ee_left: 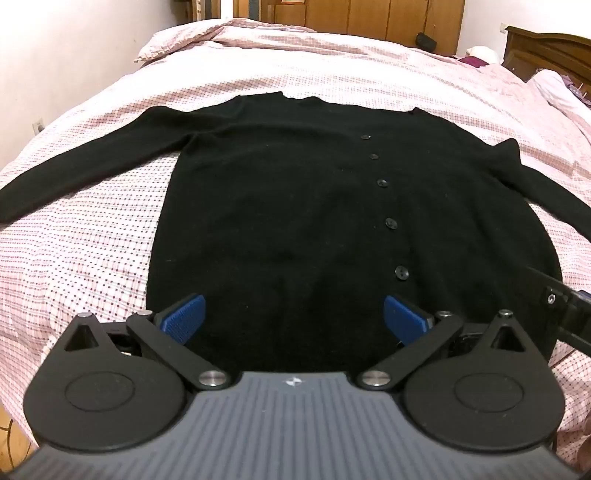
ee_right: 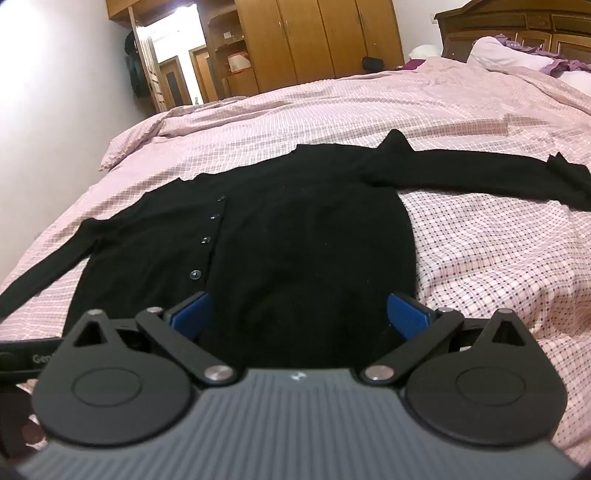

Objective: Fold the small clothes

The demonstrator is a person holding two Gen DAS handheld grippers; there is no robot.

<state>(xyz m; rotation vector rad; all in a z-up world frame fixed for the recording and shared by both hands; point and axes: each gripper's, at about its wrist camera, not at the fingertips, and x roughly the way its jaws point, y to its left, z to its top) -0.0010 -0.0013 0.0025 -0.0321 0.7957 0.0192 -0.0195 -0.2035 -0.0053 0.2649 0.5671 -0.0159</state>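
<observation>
A black buttoned cardigan lies flat on the bed, front up, with both sleeves spread out to the sides. It also shows in the right wrist view. My left gripper is open and empty, hovering over the cardigan's bottom hem, left of the button row. My right gripper is open and empty over the hem, right of the button row. Part of the right gripper shows at the right edge of the left wrist view.
The bed is covered by a pink checked duvet, bunched at the far end. Wooden wardrobes stand beyond the bed. A wooden headboard with pillows and purple clothes is at the right.
</observation>
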